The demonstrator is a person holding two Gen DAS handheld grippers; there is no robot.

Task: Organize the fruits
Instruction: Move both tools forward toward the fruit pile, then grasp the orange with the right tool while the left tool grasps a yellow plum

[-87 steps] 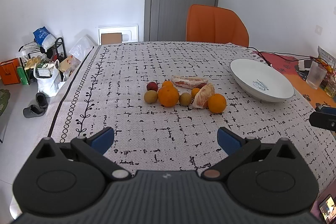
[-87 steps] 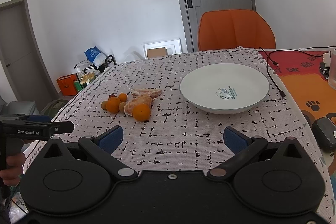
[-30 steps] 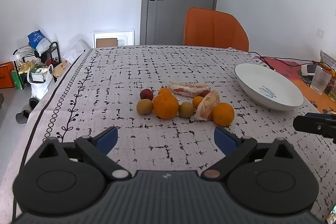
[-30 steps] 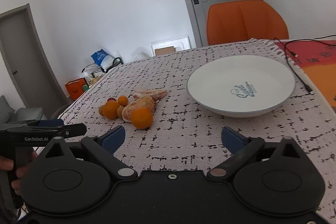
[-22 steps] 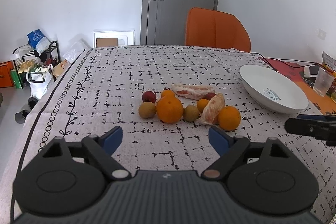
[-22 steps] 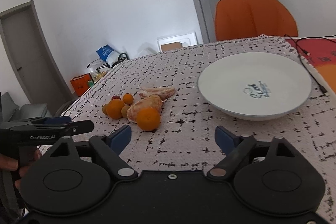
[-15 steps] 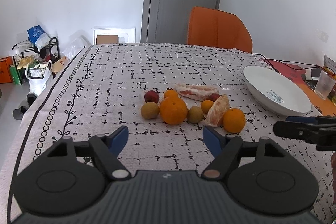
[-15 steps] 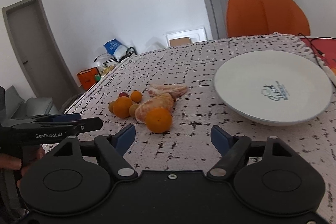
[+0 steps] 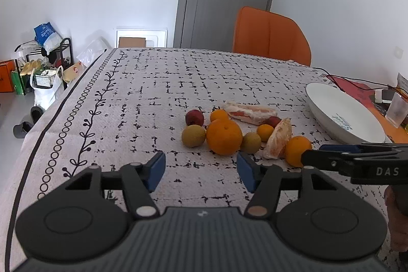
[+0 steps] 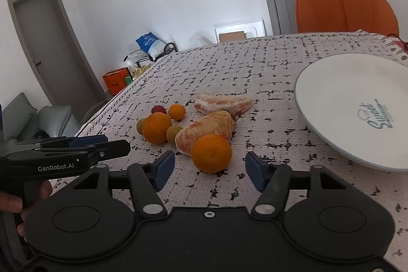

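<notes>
Both claws have drawn nearer the fruit pile on the tabletop [image 9: 158, 83], beside the empty white plate [image 10: 331, 83]. The right claw [image 10: 210, 170] and left claw [image 9: 201, 170] have just been closing to half-width, nothing between them; the nearest orange [image 10: 211, 153] sits just ahead of the right.

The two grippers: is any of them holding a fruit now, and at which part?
Nothing is held. The left gripper and right gripper have been closing but remain open and empty; the nearest orange lies just ahead of the right one, untouched.
</notes>
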